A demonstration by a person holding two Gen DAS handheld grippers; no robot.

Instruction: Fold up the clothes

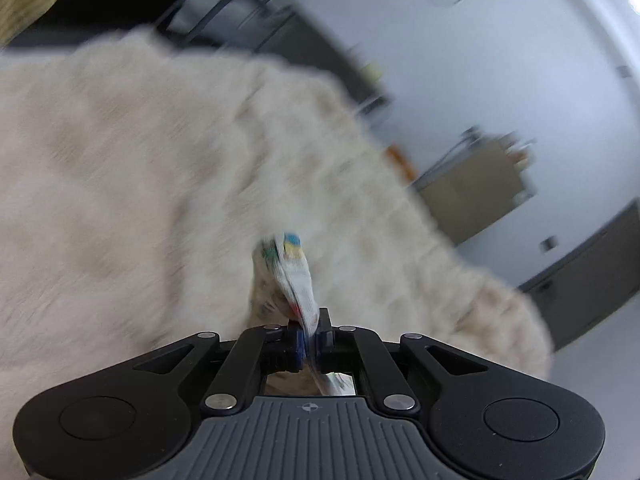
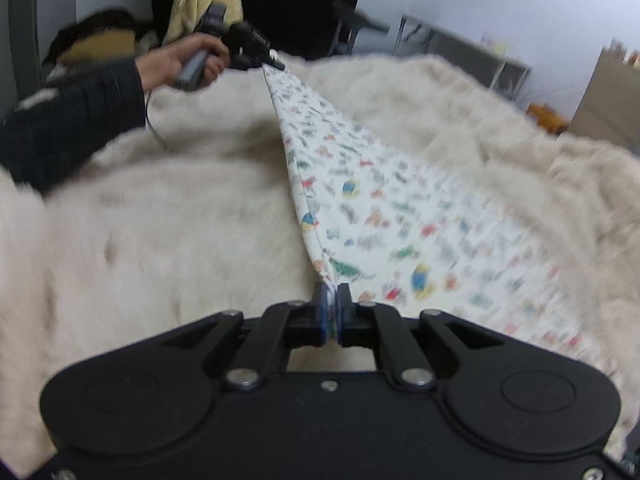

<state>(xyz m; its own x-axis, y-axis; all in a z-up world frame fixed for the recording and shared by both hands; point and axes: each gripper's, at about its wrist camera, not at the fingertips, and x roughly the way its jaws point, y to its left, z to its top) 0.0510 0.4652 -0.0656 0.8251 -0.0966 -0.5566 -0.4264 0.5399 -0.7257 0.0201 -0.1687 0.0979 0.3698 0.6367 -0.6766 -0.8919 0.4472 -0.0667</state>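
- Cloth (image 2: 372, 204): white with small coloured prints, stretched taut between both grippers above cream fluffy blanket (image 2: 160, 216).
- Right gripper (image 2: 331, 308): jaws pressed together on near cloth edge.
- Left gripper (image 2: 276, 62): pinching far corner, held by hand (image 2: 188, 62) in dark sleeve (image 2: 72, 120).
- Left wrist view: left gripper clamped on bunched fabric; blanket blurred by motion.
- Desk (image 2: 472, 50) and white wall behind bed.

Broad cream shaggy fleece blanket (image 2: 168, 216) lying open on both sides, taut white printed cloth (image 2: 360, 184) spanning its middle, dark-sleeved arm (image 2: 68, 128) crossing the far-left edge, grey metal rack (image 2: 460, 56) and brown cardboard box (image 2: 608, 92) beyond.
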